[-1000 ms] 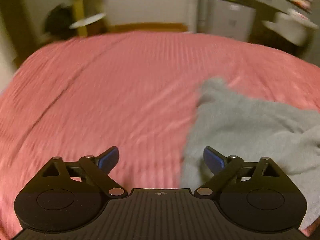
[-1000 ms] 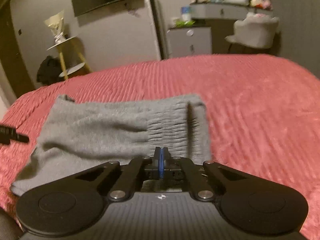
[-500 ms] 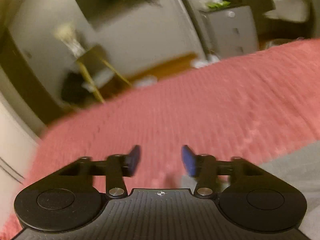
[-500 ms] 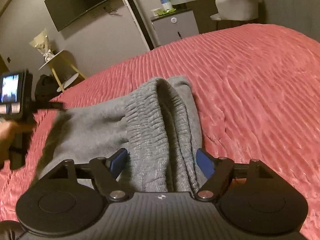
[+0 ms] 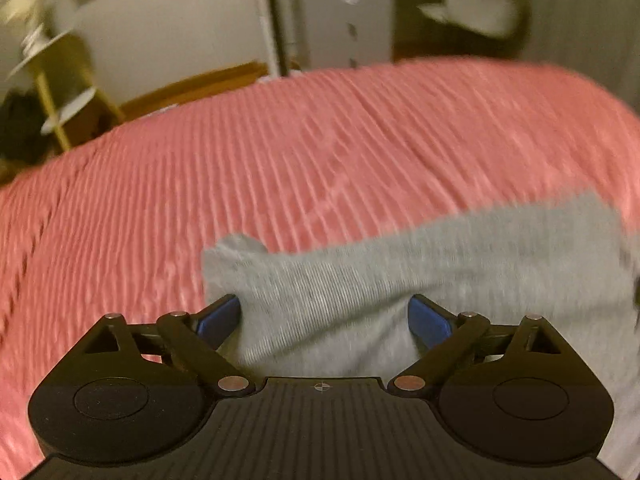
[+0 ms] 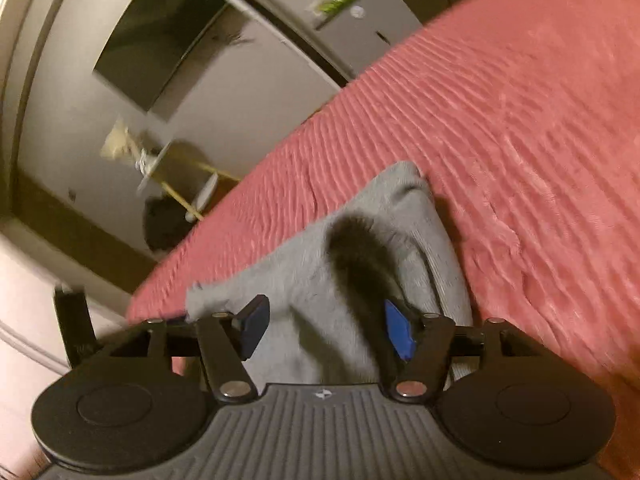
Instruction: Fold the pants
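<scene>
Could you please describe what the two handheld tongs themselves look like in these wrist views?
Both look alike. The left tongs and right tongs each have a black ribbed plastic body with a small cross mark at its front edge, two round black housings at the sides, and black linkage bars joined by silver rivets. Each finger ends in a blue pad. No cables or sleeves show.

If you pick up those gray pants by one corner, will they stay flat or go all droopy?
Probably droopy: the gray pants already bunch and crease on the red bedspread. They look like soft knit, so likely light, and unlikely to slide on that ribbed cover.
</scene>
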`<move>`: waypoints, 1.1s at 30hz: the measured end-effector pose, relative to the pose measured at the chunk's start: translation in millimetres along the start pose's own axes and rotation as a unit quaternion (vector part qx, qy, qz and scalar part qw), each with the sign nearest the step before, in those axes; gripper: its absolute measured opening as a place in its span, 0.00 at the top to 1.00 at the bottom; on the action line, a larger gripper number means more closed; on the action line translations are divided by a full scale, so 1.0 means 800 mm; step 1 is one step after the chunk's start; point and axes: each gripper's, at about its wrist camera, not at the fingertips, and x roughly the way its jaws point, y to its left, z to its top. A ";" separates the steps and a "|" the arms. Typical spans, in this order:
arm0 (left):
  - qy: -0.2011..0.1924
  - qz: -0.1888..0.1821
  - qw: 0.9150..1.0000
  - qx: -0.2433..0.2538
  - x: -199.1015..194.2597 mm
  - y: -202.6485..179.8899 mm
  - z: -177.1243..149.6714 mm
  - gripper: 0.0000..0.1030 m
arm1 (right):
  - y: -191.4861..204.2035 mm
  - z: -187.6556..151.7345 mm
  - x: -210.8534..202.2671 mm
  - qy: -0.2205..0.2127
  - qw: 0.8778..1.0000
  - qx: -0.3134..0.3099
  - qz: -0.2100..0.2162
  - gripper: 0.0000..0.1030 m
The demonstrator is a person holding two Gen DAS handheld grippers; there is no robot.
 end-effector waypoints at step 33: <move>0.068 0.007 0.986 -0.153 -0.086 0.096 -0.142 0.07 | -0.010 -0.053 -0.028 0.036 0.997 -0.039 -0.049 0.35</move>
